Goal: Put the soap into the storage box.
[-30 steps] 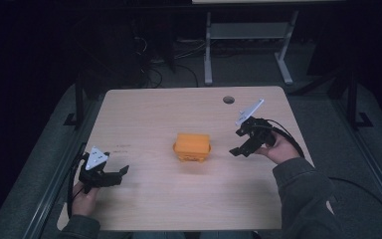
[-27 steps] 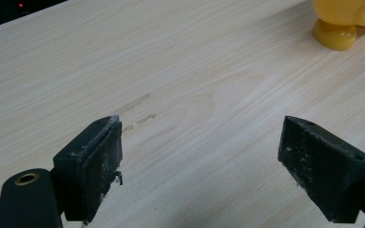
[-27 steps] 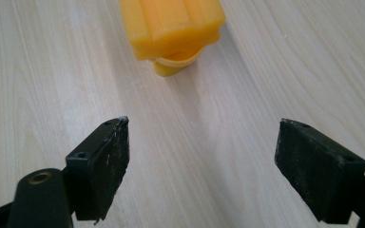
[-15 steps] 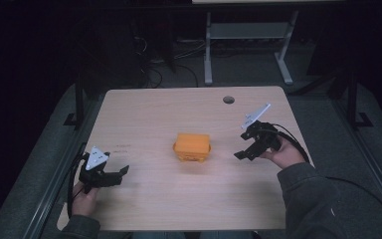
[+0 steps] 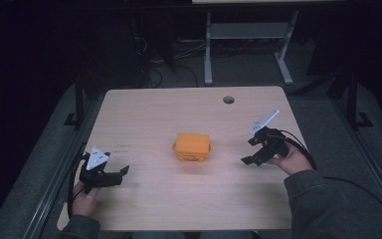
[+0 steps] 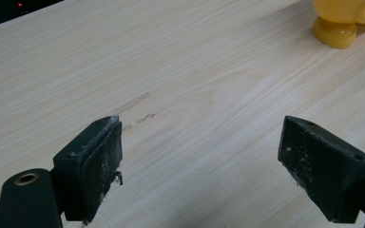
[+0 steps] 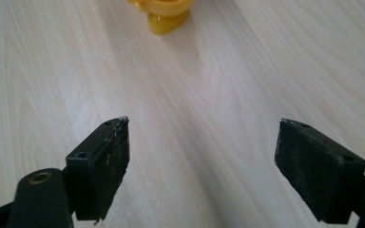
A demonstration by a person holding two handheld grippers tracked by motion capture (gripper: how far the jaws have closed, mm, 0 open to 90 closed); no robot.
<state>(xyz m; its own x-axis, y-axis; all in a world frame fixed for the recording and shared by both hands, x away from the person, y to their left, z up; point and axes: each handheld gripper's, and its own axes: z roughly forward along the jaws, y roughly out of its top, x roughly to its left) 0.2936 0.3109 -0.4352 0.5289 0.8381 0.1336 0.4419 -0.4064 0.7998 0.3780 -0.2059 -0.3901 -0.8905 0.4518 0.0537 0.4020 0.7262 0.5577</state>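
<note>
The left gripper (image 5: 121, 174) rested near the table's (image 5: 149, 114) front left corner, jaws spread and empty. The orange box (image 5: 193, 147) stood mid-table, probably reachable from both sides, while the right gripper (image 5: 249, 150) hovered near the right edge, likewise released and aimed at it.

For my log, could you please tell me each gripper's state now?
Left gripper: open, holding nothing.
Right gripper: open, holding nothing.

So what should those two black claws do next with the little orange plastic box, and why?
Probably ease the right gripper toward the orange plastic box in the middle of the pale wooden table. Its jaws stand wide open, empty and nearer the box than the left gripper.
</note>
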